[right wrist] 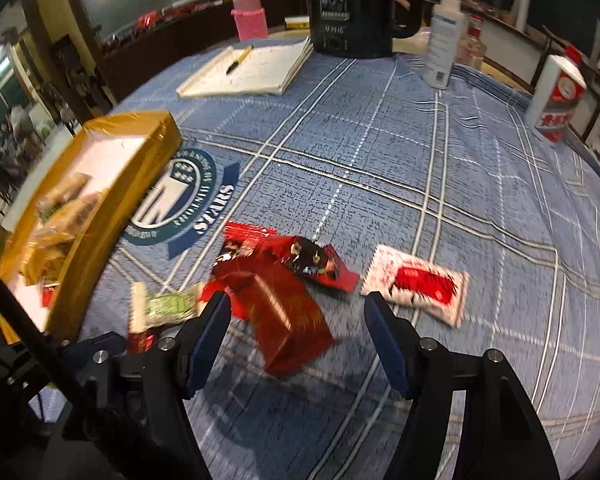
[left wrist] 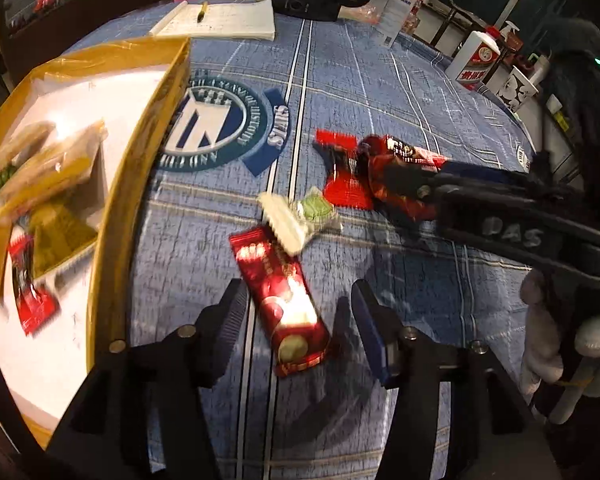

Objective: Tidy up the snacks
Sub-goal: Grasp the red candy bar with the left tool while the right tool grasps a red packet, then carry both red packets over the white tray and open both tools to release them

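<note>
The blue plaid tablecloth (right wrist: 440,184) covers the whole work surface, with wide bare cloth from 12 to 3 o'clock in the right wrist view; its far edge is crowded with other things. At 9 to 10 o'clock sits the yellow-taped box (left wrist: 140,152), a shallow tray with a white floor; its long wall runs just beside the snack cluster and bounds movement on that side. Inside it lie several yellowish snack packets (left wrist: 48,168) and one small red packet (left wrist: 30,280).

At 12 o'clock along the far edge stand a black machine (right wrist: 350,8), an open notebook (right wrist: 252,68) with a pen (right wrist: 239,59) on it, a pink sleeved cup (right wrist: 250,18), a white spray bottle (right wrist: 444,36) and, toward 2 o'clock, a white and red liquor box (right wrist: 558,96).

The loose snacks lie mid-cloth. The left gripper (left wrist: 300,312) has its jaws spread on either side of a red wafer bar (left wrist: 284,296) lying flat, not pinching it. A green-and-white packet (left wrist: 300,216) overlaps the bar's far end. The right gripper (right wrist: 296,320) also stands spread, over a red box (right wrist: 284,320); in the left view its fingers (left wrist: 452,190) reach into the red and black wrappers (right wrist: 312,260). A white and red packet (right wrist: 416,284) lies apart at 1 o'clock, just past the right finger.
</note>
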Motion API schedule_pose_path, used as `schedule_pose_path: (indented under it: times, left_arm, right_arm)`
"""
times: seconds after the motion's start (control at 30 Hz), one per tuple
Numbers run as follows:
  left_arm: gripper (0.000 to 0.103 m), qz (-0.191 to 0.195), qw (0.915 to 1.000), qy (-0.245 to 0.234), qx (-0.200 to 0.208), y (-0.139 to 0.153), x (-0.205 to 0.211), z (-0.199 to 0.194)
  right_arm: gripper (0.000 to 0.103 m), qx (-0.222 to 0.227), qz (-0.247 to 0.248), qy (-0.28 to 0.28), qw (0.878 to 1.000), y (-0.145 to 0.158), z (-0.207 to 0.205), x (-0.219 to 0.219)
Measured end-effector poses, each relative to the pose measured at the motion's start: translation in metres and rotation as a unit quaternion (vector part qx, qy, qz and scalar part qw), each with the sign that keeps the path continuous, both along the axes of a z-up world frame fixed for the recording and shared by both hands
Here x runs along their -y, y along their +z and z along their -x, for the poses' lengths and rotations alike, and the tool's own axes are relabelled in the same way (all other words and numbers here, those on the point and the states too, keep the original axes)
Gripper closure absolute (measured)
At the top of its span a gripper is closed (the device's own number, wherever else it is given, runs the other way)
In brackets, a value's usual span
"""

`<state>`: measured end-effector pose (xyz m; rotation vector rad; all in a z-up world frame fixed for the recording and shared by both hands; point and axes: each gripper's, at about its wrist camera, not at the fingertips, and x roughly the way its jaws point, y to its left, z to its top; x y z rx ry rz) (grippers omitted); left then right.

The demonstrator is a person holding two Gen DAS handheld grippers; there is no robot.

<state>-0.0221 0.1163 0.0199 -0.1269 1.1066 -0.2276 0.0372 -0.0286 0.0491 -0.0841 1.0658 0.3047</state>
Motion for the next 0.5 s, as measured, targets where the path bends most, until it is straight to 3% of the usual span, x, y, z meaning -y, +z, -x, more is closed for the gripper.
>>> schedule_pose_path:
  times: [0.07, 0.1, 0.13, 0.17, 0.27, 0.5]
  left_arm:
    - [0.049, -0.022, 0.9997, -0.009, 0.007, -0.001, 0.005, 0.0]
    - [0.054, -0.031, 0.9994, -0.012, 0.008, -0.001, 0.007, 0.0]
    - [0.068, -0.044, 0.9988, -0.015, 0.012, -0.001, 0.008, 0.001]
    - [0.075, -0.047, 0.9987, -0.017, 0.012, -0.001, 0.007, 0.001]
    - [0.075, -0.024, 0.9997, -0.009, 0.001, -0.001, -0.001, 0.001]
    - [0.075, 0.02, 0.9996, 0.019, 0.009, 0.019, -0.016, 0.017]
  right_arm:
    - [0.035, -0.008, 0.004, 0.005, 1.0, -0.006, -0.006, -0.003]
    - [0.043, -0.011, 0.004, 0.007, 1.0, -0.009, -0.007, -0.005]
    - [0.049, -0.013, 0.005, 0.009, 1.0, -0.011, -0.007, -0.006]
    - [0.068, -0.017, 0.004, 0.013, 1.0, -0.013, -0.007, -0.006]
    - [0.076, -0.031, -0.006, 0.02, 0.999, -0.015, -0.005, -0.005]
    - [0.076, -0.031, -0.047, 0.002, 0.998, 0.003, 0.018, 0.016]
